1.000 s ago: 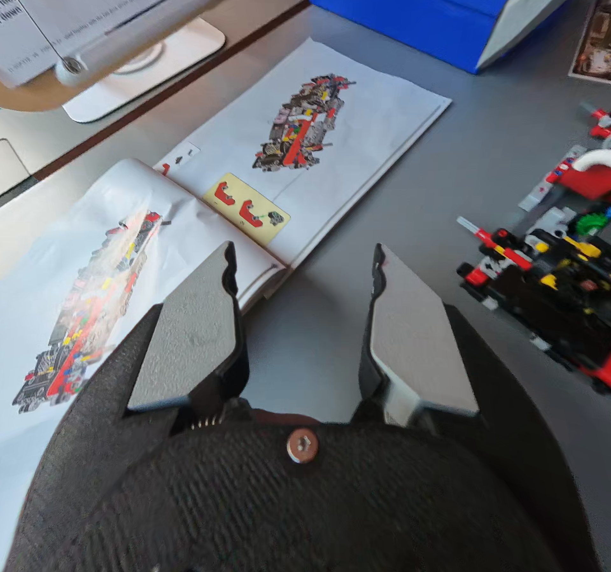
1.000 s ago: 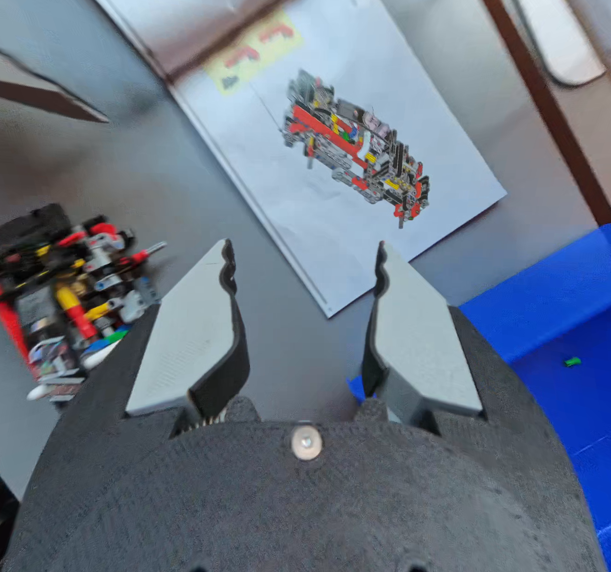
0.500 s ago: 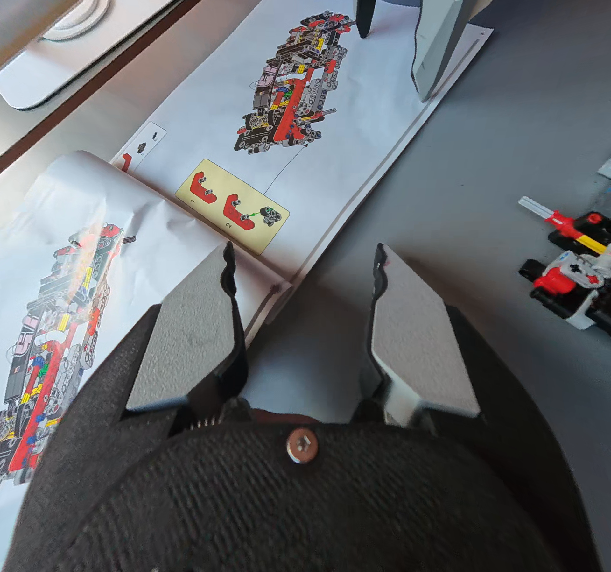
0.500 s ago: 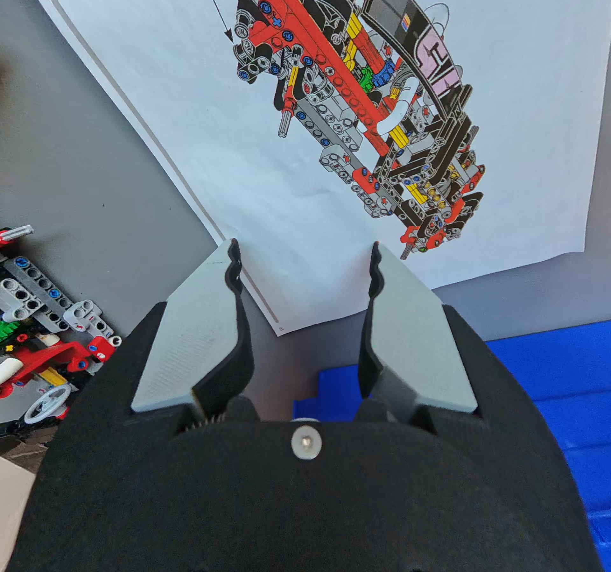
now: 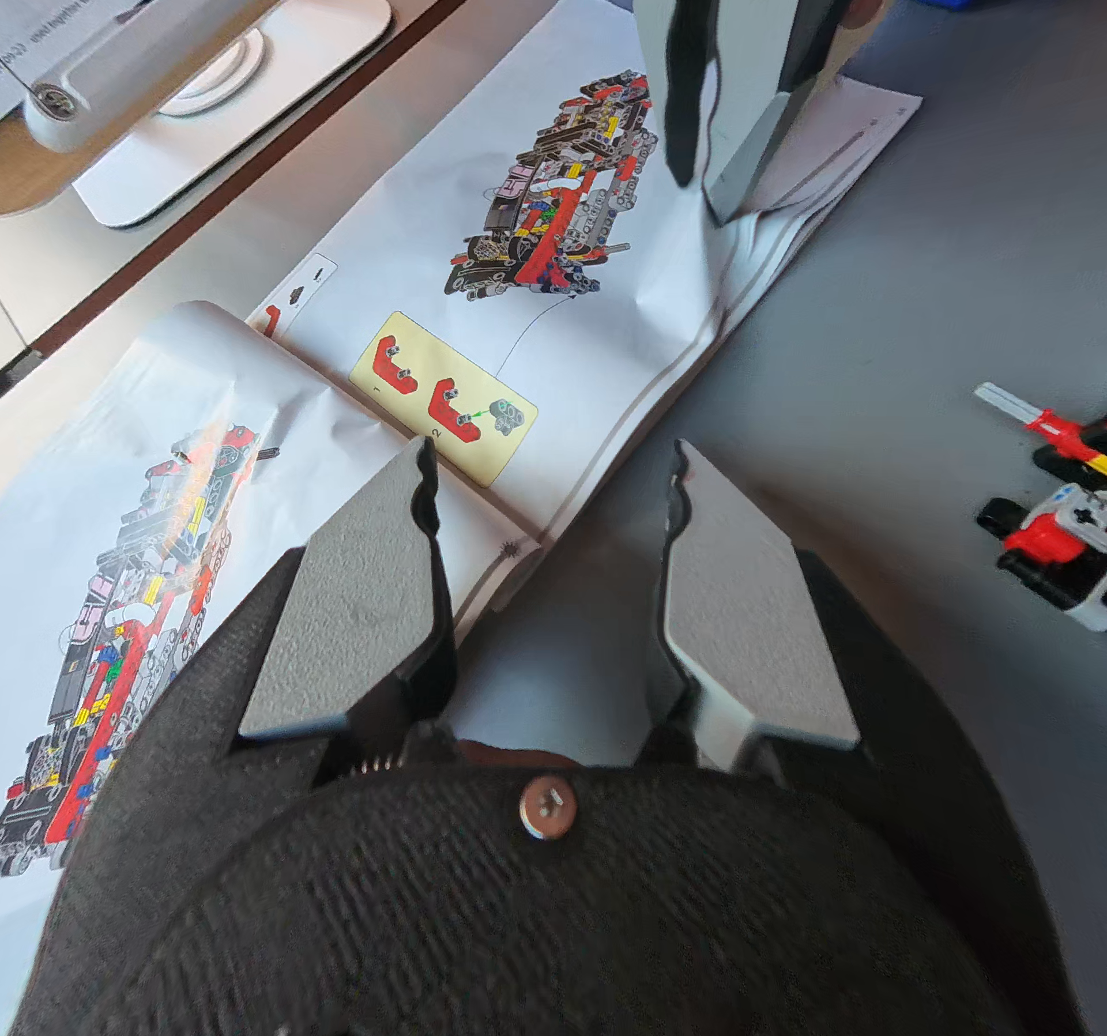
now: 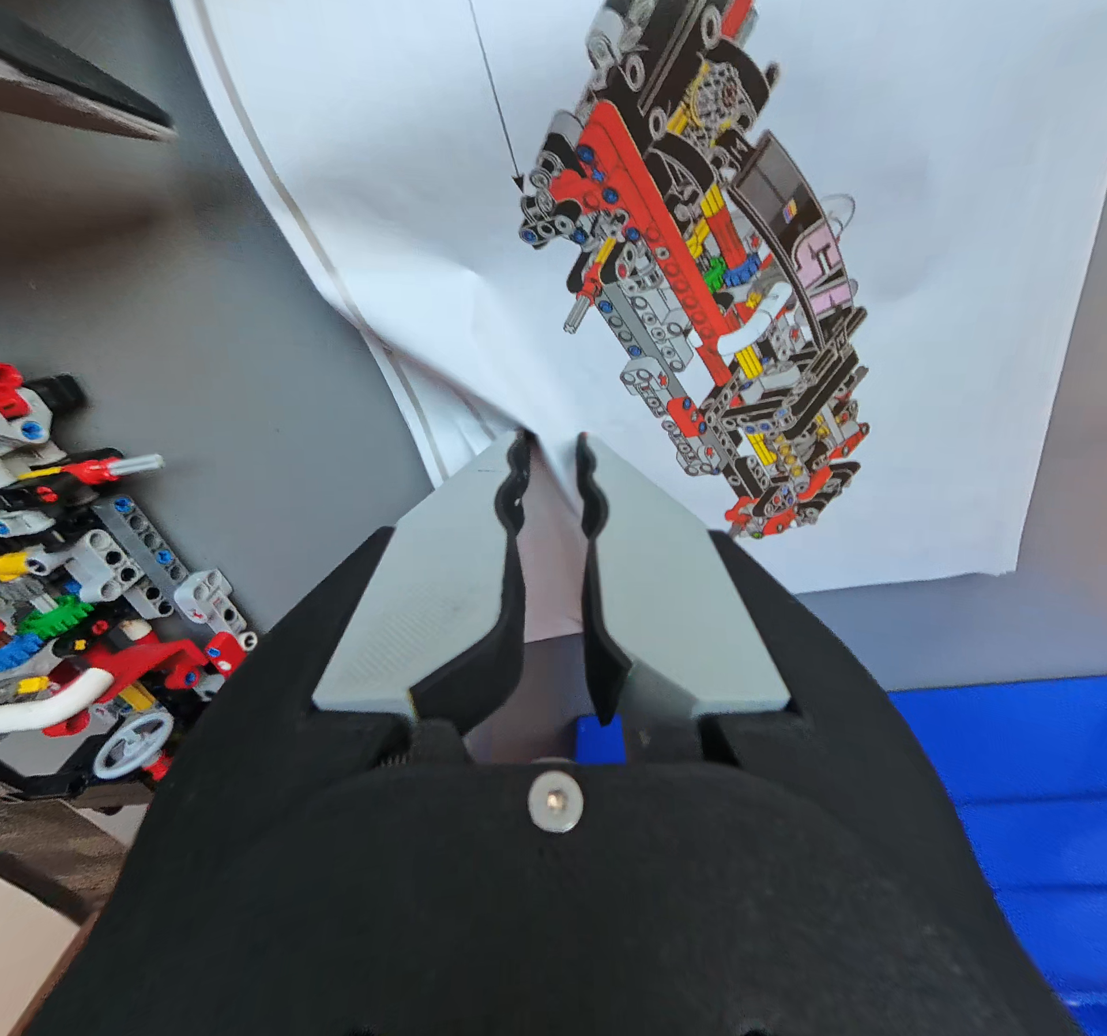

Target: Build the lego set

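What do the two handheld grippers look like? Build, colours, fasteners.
Both match. The left gripper and right gripper have a rough-textured black body, a silver screw at the centre, and two wedge-shaped grey fingers lined with wavy black pads. No cables or sleeves show.

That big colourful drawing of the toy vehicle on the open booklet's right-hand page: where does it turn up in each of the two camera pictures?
Left wrist view: the drawing sits upper middle, just left of the right gripper.
Right wrist view: the drawing fills the upper right, beyond the fingertips.
Shared landmark: the booklet's lifted page corner, seen in the left wrist view beside the right gripper's fingertips.
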The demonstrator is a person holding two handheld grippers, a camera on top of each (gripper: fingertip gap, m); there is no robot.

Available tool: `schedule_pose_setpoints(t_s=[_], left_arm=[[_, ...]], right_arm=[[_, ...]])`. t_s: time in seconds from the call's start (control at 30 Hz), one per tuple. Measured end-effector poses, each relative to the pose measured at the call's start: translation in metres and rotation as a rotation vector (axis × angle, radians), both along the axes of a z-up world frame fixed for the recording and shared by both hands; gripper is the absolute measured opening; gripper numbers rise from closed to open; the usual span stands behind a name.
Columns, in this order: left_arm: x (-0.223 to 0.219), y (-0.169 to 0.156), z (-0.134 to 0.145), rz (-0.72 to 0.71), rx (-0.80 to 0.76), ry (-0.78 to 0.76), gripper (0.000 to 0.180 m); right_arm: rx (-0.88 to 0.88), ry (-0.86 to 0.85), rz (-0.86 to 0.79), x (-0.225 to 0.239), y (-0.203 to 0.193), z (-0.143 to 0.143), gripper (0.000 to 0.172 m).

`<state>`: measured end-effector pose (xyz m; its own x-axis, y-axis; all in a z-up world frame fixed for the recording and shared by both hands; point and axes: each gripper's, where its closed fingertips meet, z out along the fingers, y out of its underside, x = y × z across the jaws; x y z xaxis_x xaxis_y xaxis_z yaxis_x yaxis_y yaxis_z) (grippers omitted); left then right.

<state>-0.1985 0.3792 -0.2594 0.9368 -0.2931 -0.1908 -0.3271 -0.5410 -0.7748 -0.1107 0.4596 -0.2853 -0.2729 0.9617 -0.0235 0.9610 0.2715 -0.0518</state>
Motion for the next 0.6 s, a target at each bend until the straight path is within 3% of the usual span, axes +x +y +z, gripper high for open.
schedule_pose_setpoints(t_s=[0.33,0.6], left_arm=[[-0.004,-0.003,0.000,-0.011,0.002,0.011,0.074],[0.008,-0.005,0.014,-0.078,0.079,0.041,0.069]], right_arm=[[-0.051,-0.070,0.021,-0.001,-0.009,0.007,0.004],[-0.143,-0.068,-0.013,-0.001,-0.022,0.039,0.000]])
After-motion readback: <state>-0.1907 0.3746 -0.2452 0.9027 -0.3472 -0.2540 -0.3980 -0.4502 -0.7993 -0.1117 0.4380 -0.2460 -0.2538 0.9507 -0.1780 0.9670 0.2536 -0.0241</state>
